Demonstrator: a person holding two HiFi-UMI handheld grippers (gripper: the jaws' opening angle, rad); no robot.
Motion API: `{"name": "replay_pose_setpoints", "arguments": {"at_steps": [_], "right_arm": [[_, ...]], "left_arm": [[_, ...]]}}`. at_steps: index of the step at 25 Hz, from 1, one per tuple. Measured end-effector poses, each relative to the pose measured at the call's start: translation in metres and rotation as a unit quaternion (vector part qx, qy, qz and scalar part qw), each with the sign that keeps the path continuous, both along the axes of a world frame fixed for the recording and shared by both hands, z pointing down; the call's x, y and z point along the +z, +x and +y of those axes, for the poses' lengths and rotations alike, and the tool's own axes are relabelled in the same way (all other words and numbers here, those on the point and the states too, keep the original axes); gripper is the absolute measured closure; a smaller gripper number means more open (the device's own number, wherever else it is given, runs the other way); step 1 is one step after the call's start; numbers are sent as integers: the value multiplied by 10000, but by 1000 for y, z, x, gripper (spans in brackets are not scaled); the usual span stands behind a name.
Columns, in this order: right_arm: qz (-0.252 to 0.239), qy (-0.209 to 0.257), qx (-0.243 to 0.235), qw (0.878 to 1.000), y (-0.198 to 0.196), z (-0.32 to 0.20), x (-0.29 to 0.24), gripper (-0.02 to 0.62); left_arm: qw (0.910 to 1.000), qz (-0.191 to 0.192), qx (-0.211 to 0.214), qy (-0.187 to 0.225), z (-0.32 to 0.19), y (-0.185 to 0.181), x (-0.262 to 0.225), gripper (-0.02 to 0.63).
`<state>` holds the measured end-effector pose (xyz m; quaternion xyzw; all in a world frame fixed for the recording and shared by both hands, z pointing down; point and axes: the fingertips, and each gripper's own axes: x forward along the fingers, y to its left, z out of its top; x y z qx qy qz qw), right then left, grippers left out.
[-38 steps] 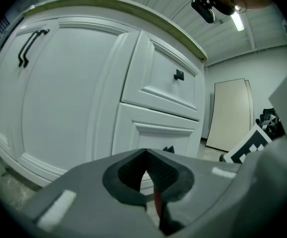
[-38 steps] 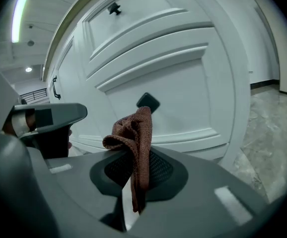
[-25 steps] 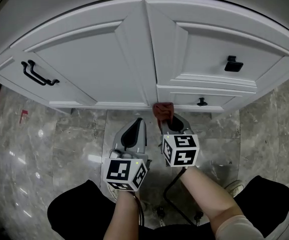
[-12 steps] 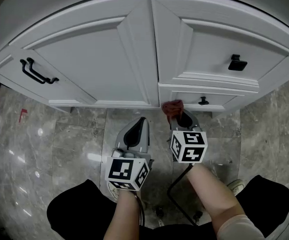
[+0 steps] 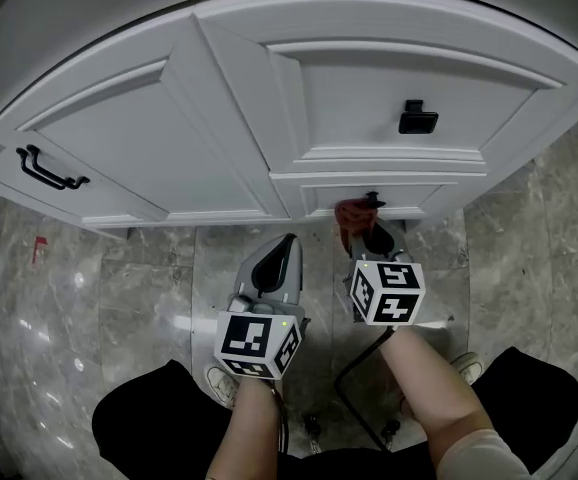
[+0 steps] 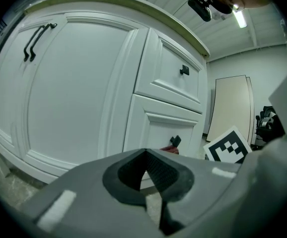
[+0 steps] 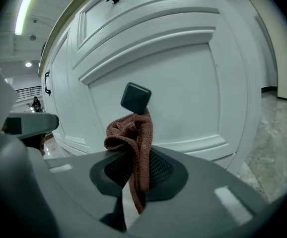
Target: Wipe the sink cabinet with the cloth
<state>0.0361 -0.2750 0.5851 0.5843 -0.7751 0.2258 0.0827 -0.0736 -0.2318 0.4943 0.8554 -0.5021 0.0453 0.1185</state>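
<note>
- My right forearm [image 5: 421,383] reaches forward and down towards the foot of the sink cabinet [image 5: 219,133]. It carries the right hand-held gripper [image 5: 361,234] with its marker cube facing up at me.
- My left forearm [image 5: 251,430] runs alongside it. The left hand-held gripper [image 5: 285,244] points at the same cabinet but stops short of it, over the marble floor [image 5: 119,288], just beside the right one.
- The right hand-held gripper's jaws are pinched on the reddish-brown cloth [image 7: 131,135]. A tail of it hangs down between the pads and a bunched wad stands up above them.
- From above, the cloth [image 5: 350,214] sits at the tip of that gripper, against the lower drawer front on the cabinet's right side.
- The wad's top reaches the small black knob [image 7: 135,97] of that drawer. I cannot tell whether it presses on the knob or only lies in front of it.
- The left hand-held gripper [image 6: 151,182] has its jaws pressed together with nothing between them.
</note>
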Motion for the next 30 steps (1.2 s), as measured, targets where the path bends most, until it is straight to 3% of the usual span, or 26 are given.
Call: {"name": "replay_pose_setpoints", "arguments": {"at_steps": [16,21,30], "right_arm": [[127,-55,785,9968,107,7,-6,515],[211,-85,796,9966,128,12,-5,515],[172,-300,1155,9927,172,21,2,517]], "left_arm": [[9987,56,498,49,-2,79,-4,606],[9978,16,660,32,-1,105,-2,606],[9974,18,722,-6,-1,121,-2,606]]}}
